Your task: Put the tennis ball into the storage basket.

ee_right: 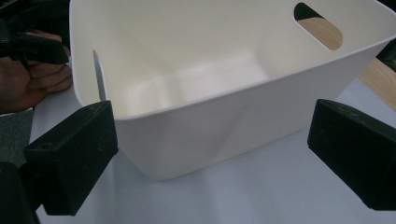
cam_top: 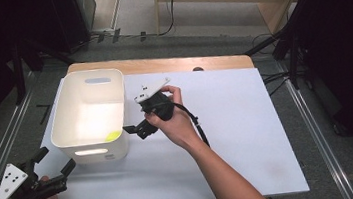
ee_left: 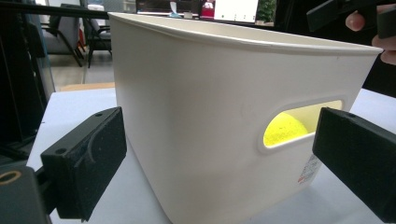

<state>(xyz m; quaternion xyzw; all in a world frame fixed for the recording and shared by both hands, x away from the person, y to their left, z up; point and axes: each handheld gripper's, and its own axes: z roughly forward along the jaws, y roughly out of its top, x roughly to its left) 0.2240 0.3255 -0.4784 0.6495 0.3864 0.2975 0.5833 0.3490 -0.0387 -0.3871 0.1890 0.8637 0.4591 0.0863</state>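
A white plastic bin (cam_top: 90,114) with slotted handles stands on the left part of the table. A yellow ball (cam_top: 113,135) lies inside it near the front corner and shows through the handle slot (ee_left: 285,128). My left gripper (cam_top: 56,161) is open at the table's front left, its jaws pointing at the bin's near wall (ee_left: 196,116) without touching it. My right gripper (cam_top: 137,130) is open just right of the bin, with nothing between its jaws. In the right gripper view the bin's side wall (ee_right: 210,121) lies ahead of the spread jaws.
A white sheet (cam_top: 229,138) covers the table, and a wooden edge (cam_top: 160,63) shows at the back. Metal rails (cam_top: 314,129) run along both sides. Cables and dark stands lie on the floor beyond. The right gripper's cable (cam_top: 199,127) trails over the forearm.
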